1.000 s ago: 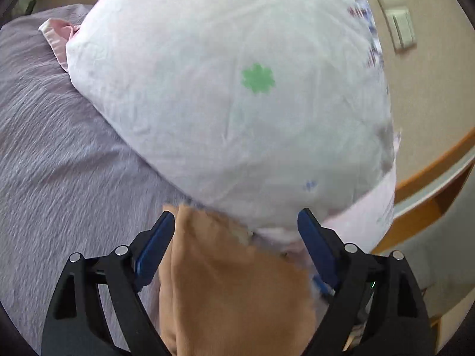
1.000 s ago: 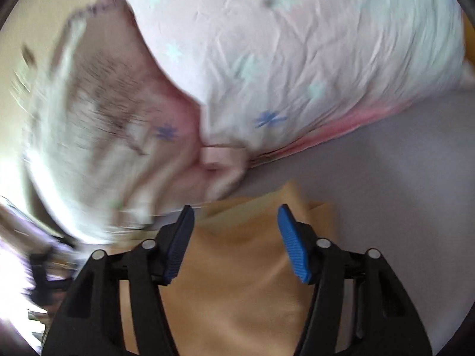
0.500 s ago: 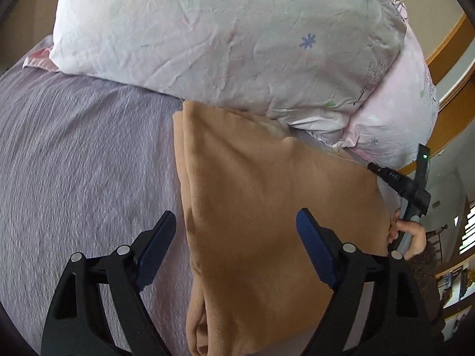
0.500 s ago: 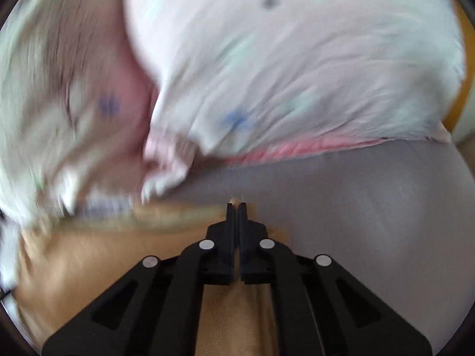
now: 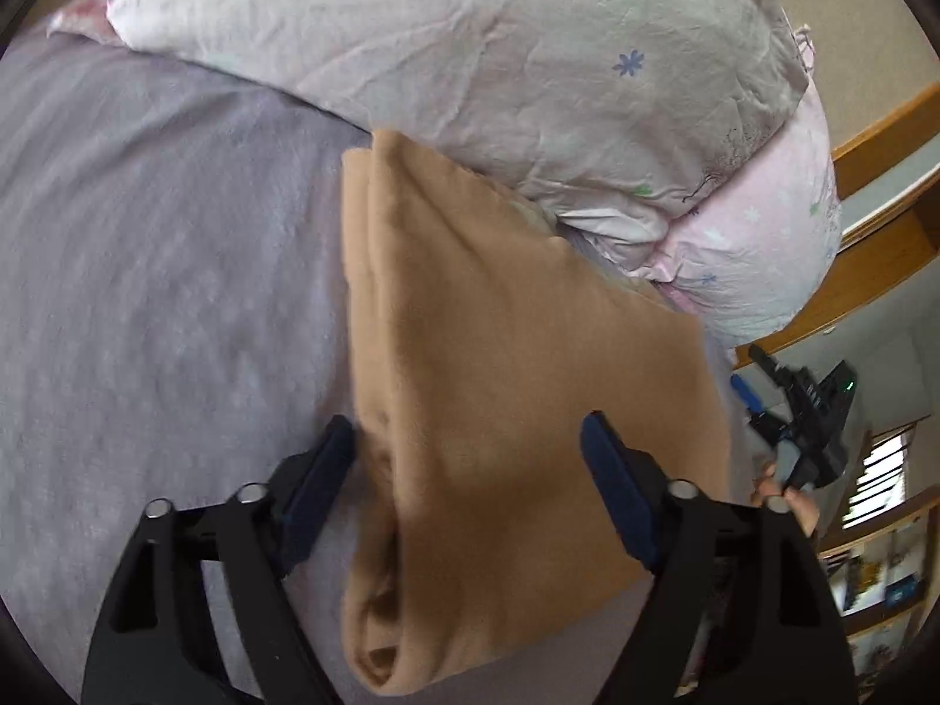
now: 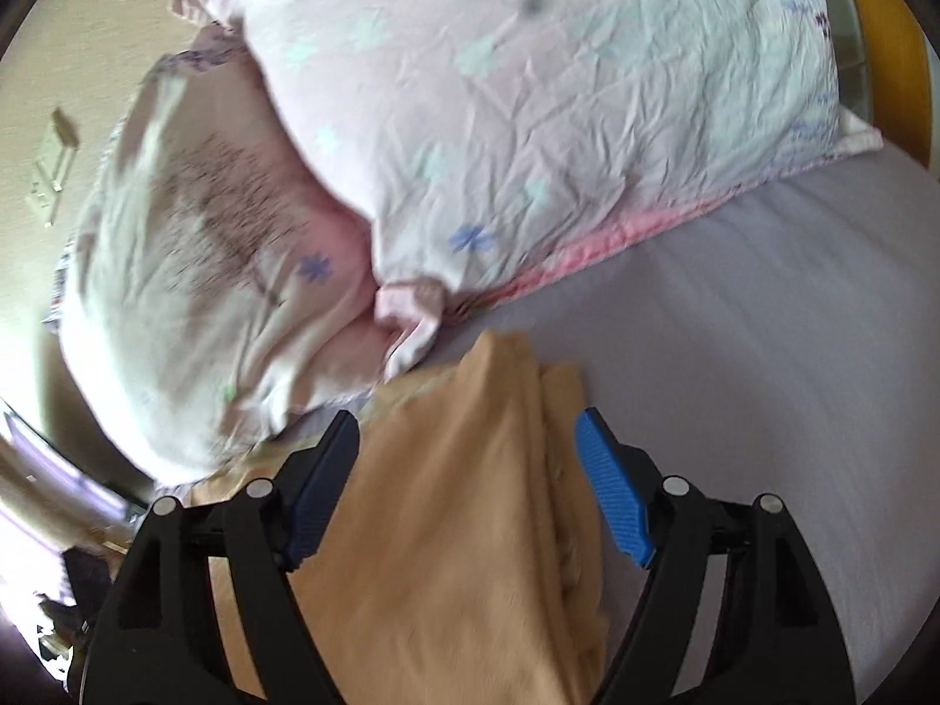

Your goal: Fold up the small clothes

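A folded tan garment lies on the grey-lilac bed sheet, its far end against the pillows. My left gripper is open above its near part, one finger on each side, holding nothing. In the right wrist view the same tan garment lies under my right gripper, which is open and empty. The right gripper also shows in the left wrist view at the right edge, held by a hand.
Two pale floral pillows lie at the head of the bed; they also show in the right wrist view. A wooden headboard and shelf stand at the right. Bare sheet lies right of the garment.
My right gripper was shut on the tan garment's edge half a second ago and is open now. My left gripper has drawn back from the pillows and stayed open.
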A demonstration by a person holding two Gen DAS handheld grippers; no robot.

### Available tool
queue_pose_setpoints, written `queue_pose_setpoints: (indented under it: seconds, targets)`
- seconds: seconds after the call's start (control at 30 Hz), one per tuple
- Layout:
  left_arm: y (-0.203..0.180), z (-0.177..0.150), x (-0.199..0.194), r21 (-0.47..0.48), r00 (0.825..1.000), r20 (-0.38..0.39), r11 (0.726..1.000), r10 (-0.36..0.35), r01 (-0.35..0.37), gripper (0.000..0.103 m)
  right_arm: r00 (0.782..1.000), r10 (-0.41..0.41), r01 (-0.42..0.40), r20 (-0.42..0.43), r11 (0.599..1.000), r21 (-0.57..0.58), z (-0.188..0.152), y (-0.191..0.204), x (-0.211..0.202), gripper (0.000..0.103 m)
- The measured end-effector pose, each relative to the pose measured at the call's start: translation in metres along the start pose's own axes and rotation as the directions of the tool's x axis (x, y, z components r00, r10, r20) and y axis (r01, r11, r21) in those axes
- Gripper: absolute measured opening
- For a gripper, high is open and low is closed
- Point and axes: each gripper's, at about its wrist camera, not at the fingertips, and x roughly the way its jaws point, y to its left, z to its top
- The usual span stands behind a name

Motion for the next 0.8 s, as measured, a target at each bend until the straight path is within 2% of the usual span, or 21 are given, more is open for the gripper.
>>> queue_pose_setpoints:
  seconds: [0.03, 0.07, 0.1, 0.13, 0.17, 0.2, 0.23, 0.33, 0.47, 0.53, 0.6, 0.63, 0.67, 0.73, 0.8]
  targets:
    - [0.002, 0.001, 0.002, -0.028, 1.000, 0.006, 0.999, -0.027, 0.027, 0.068, 1.000, 0.014, -0.014, -0.010, 1.000, -0.006, -0.005, 0.004, -0.008, 0.077]
    - [0.003, 0.002, 0.006, -0.063, 0.999, 0.022, 0.997, -0.047, 0.048, 0.058, 1.000, 0.021, -0.021, -0.016, 1.000, -0.010, -0.010, 0.006, -0.016, 0.077]
    - [0.007, 0.002, 0.011, -0.106, 0.997, 0.021, 0.992, -0.071, 0.073, 0.029, 0.999, 0.031, -0.032, -0.022, 0.999, -0.021, -0.017, 0.009, -0.022, 0.078]
    - [0.013, 0.002, 0.015, -0.178, 0.993, 0.026, 0.977, -0.116, 0.118, 0.024, 0.999, 0.036, -0.037, -0.032, 0.999, -0.038, -0.022, 0.012, -0.027, 0.078]
    - [0.020, 0.002, 0.016, -0.260, 0.985, 0.044, 0.950, -0.168, 0.174, 0.023, 0.999, 0.037, -0.039, -0.039, 0.998, -0.056, -0.027, 0.015, -0.034, 0.078]
    - [0.019, 0.003, 0.014, -0.282, 0.981, 0.058, 0.939, -0.187, 0.196, 0.022, 0.999, 0.040, -0.043, -0.037, 0.997, -0.070, -0.030, 0.015, -0.042, 0.078]
    - [0.011, 0.005, 0.012, -0.271, 0.980, 0.066, 0.942, -0.187, 0.198, 0.021, 0.999, 0.041, -0.044, -0.029, 0.995, -0.087, -0.033, 0.015, -0.050, 0.078]
    - [-0.032, 0.012, 0.001, -0.196, 0.976, 0.087, 0.957, -0.199, 0.213, 0.021, 0.999, 0.022, -0.018, 0.027, 0.991, -0.131, -0.038, 0.009, -0.075, 0.083]
    - [-0.130, 0.017, 0.013, -0.039, 0.961, 0.063, 0.962, -0.269, 0.272, 0.021, 0.996, 0.013, -0.004, 0.085, 0.995, -0.100, -0.040, -0.012, -0.100, 0.083]
    - [-0.178, 0.011, 0.037, 0.041, 0.958, 0.020, 0.958, -0.284, 0.283, 0.021, 0.995, 0.019, -0.013, 0.093, 0.997, -0.072, -0.039, -0.022, -0.105, 0.083]
    - [-0.233, -0.006, 0.082, 0.167, 0.970, -0.065, 0.956, -0.234, 0.242, 0.021, 0.995, 0.018, -0.014, 0.095, 0.999, -0.043, -0.041, -0.035, -0.106, 0.083]
    - [-0.251, -0.014, 0.099, 0.225, 0.976, -0.093, 0.951, -0.196, 0.212, 0.023, 0.996, 0.022, -0.019, 0.090, 0.999, -0.027, -0.042, -0.040, -0.106, 0.083]
    - [-0.273, -0.028, 0.122, 0.309, 0.983, -0.131, 0.937, -0.127, 0.162, 0.025, 0.996, 0.030, -0.029, 0.079, 1.000, -0.005, -0.042, -0.046, -0.105, 0.083]
    - [-0.295, -0.050, 0.149, 0.402, 0.979, -0.196, 0.906, -0.057, 0.133, 0.025, 0.997, 0.042, -0.044, 0.061, 0.999, 0.029, -0.044, -0.057, -0.107, 0.083]
    - [-0.302, -0.064, 0.148, 0.404, 0.950, -0.272, 0.877, -0.155, 0.259, 0.027, 0.997, 0.053, -0.055, 0.054, 0.998, 0.040, -0.044, -0.064, -0.111, 0.083]
